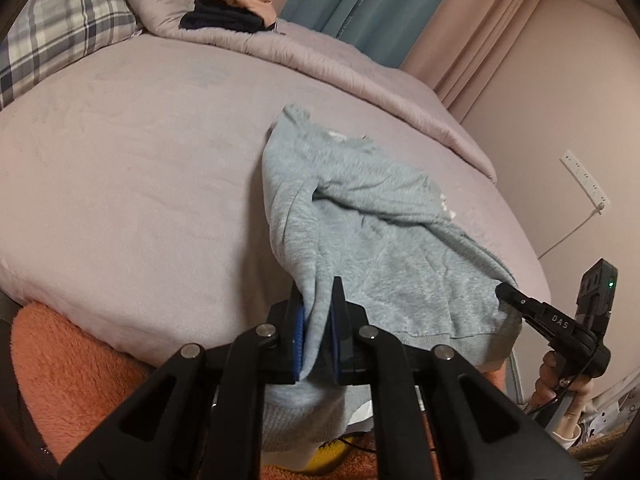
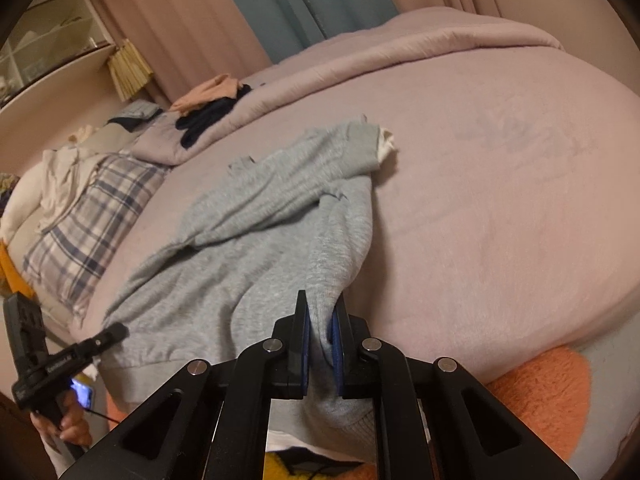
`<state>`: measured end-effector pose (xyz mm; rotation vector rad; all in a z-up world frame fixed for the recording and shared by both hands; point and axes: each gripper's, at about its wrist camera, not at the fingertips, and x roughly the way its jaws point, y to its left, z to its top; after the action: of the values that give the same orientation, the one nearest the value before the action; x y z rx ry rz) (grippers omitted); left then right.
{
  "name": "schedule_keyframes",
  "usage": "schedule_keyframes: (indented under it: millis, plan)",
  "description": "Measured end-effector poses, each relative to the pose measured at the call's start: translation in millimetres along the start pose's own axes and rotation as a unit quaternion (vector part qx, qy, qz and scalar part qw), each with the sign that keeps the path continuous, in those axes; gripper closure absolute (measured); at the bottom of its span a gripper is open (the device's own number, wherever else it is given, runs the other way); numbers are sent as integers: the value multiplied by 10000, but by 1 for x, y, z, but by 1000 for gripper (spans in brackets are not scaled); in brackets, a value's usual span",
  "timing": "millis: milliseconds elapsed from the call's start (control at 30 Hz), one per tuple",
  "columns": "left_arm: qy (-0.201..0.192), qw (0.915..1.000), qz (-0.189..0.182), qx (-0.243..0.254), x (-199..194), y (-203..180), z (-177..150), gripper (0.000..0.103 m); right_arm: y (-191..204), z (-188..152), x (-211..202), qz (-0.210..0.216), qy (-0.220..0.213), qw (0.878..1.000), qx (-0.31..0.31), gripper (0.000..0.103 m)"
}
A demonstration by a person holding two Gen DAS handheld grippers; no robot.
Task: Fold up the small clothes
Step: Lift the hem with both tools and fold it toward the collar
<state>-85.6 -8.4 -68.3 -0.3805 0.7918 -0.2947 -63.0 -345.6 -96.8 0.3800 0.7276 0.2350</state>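
We see a mauve bed (image 1: pixel 120 152) filling the frame, pink and teal curtains (image 1: pixel 360 4) behind it, a plaid pillow (image 1: pixel 60 24) upper left. The grey sweatshirt (image 1: pixel 360 208) lies at centre, its near edge raised: left gripper (image 1: pixel 318 320) and right gripper (image 2: pixel 322 332) each clamp its fabric.

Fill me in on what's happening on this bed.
A person is folding a grey sweatshirt on a bed with two handheld tools. The left gripper is shut on one corner of the hem at the near edge; the right gripper is shut on the other. The rest of the sweatshirt lies rumpled on the pinkish cover, not yet folded. A small pile of clothes, peach over dark, sits on the bunched duvet at the far end.
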Motion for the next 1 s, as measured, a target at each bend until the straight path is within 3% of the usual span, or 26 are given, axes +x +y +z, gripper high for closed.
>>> schedule_keyframes:
  millis: [200, 533, 1000]
  plan:
    - [-241, 9997, -62, 73, -19, -2, 14, 94, 4, 5, -20, 166, -282, 9994, -59, 92]
    - [-305, 9994, -129, 134, -40, -1, 28, 94, 16, 13, -36, 424, -526, 9975, -199, 92]
    - [-278, 9995, -77, 132, -32, 2, 33, 93, 5, 22, -32, 562, -581, 9967, -3, 92]
